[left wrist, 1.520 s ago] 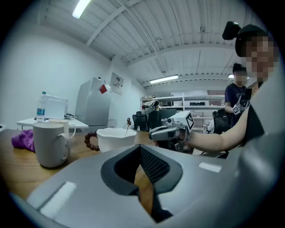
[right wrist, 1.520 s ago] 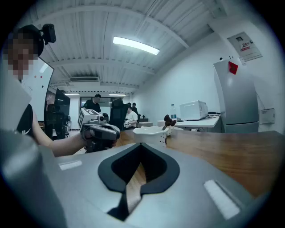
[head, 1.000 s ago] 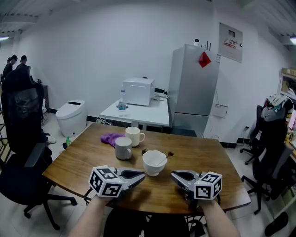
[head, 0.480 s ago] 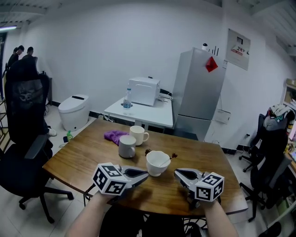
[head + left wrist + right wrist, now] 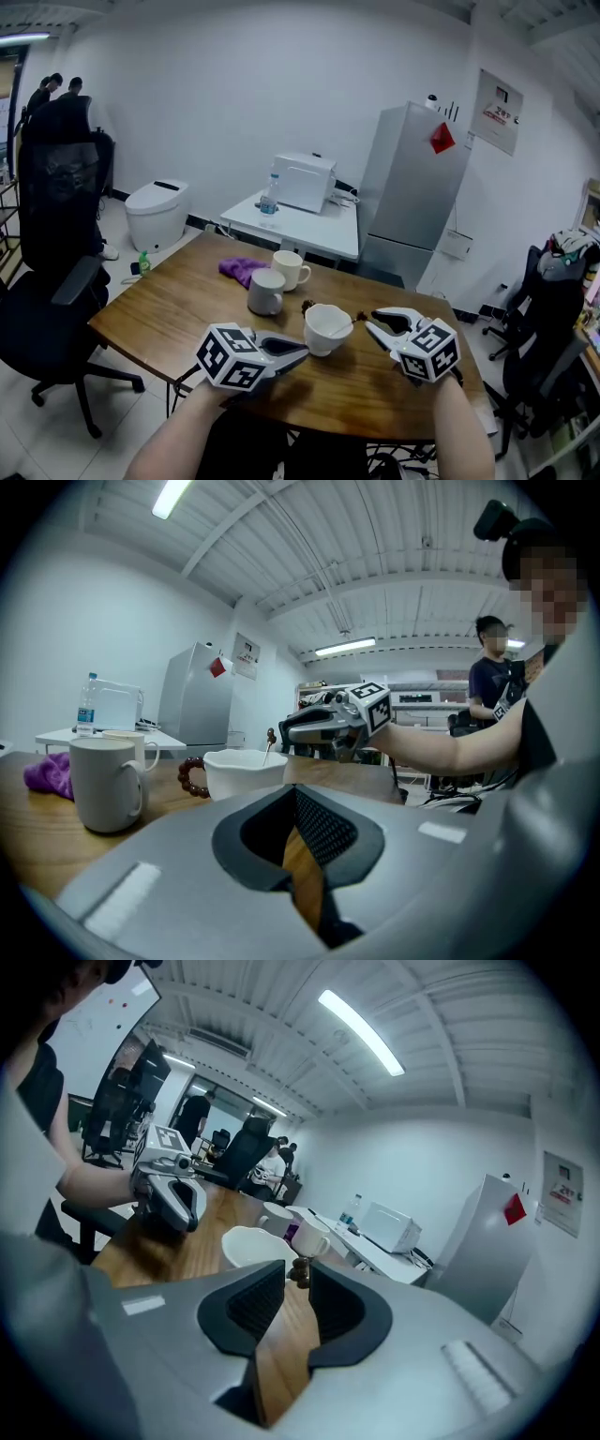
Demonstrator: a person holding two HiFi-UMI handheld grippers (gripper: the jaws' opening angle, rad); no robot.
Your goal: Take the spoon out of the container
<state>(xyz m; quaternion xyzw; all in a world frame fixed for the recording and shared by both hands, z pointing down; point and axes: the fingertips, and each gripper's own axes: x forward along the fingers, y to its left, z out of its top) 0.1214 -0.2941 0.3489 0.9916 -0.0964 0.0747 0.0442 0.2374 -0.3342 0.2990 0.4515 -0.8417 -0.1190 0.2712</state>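
One spoon (image 5: 357, 318) is being listed as the task's item, and it is being carried in the white bowl (image 5: 319, 343), which is being borne by the tabletop (image 5: 178, 309) between the two grippers. The spoon's scoop end is being hidden below the rim. Its thin handle is being leaned up and out over the rim toward the person's right, so the long axis is being run from the bowl's middle toward the right gripper (image 5: 371, 321). The handle's brown knobbed tip is being shown just ahead of that gripper's fingertips and roughly in line with the gap between them. The right gripper's jaws are being opened, and only bare tabletop is being seen between the pads, so nothing is being gripped yet. The left gripper (image 5: 306, 350) is being held on the bowl's other side, away from the handle. Its jaws are being kept together, with a mere sliver of wood showing between them and nothing clamped. The right gripper is being judged the nearer and better placed. A short advance toward the bowl is being called for, so that the handle is being taken between the pads just below the knob.
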